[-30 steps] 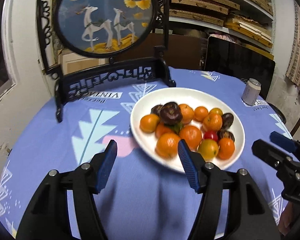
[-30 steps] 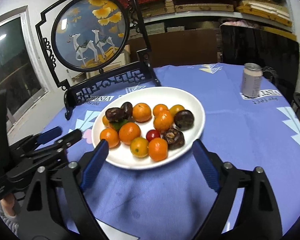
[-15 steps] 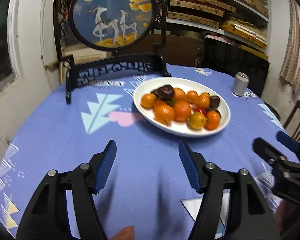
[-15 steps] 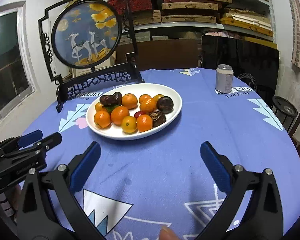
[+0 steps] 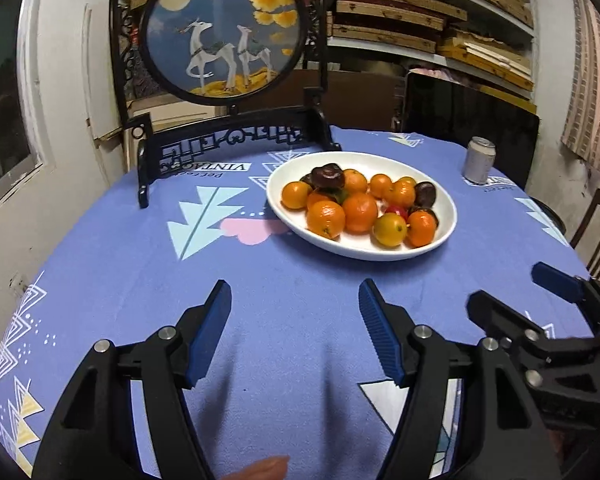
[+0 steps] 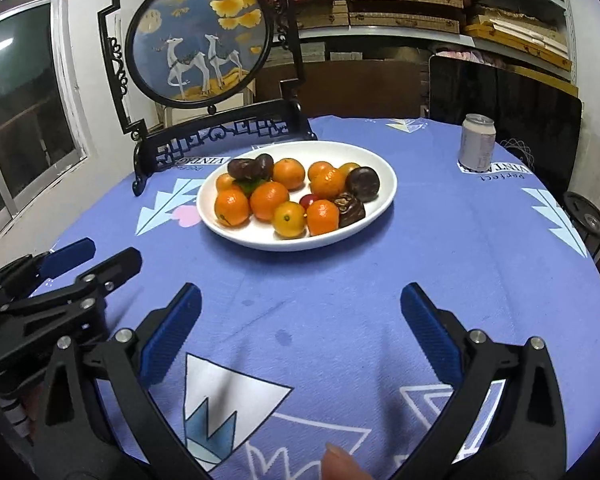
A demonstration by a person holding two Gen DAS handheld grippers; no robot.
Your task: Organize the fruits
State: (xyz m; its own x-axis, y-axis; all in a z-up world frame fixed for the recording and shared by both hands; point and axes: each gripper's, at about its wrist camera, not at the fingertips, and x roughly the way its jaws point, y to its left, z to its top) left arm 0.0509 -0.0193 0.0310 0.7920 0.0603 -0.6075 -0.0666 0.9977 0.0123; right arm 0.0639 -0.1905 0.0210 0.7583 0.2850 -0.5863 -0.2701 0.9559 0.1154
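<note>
A white oval plate (image 5: 448, 208) (image 6: 384, 168) on the blue tablecloth holds several oranges (image 5: 360, 212) (image 6: 269, 201), dark brown fruits (image 5: 329, 175) (image 6: 363, 184) and a small red one (image 5: 396, 211). My left gripper (image 5: 296, 328) is open and empty, well short of the plate, over bare cloth; it also shows in the right wrist view (image 6: 96, 258). My right gripper (image 6: 300, 324) is open and empty, also short of the plate; it shows at the right edge of the left wrist view (image 5: 516, 292).
A black carved stand with a round deer picture (image 5: 224, 28) (image 6: 198, 36) stands behind the plate. A drink can (image 5: 478, 159) (image 6: 477, 142) stands at the far right. A dark chair back (image 6: 504, 108) and shelves lie beyond the table.
Both grippers have drawn back from the plate toward the near table edge and stay open. The plate and fruit have not moved.
</note>
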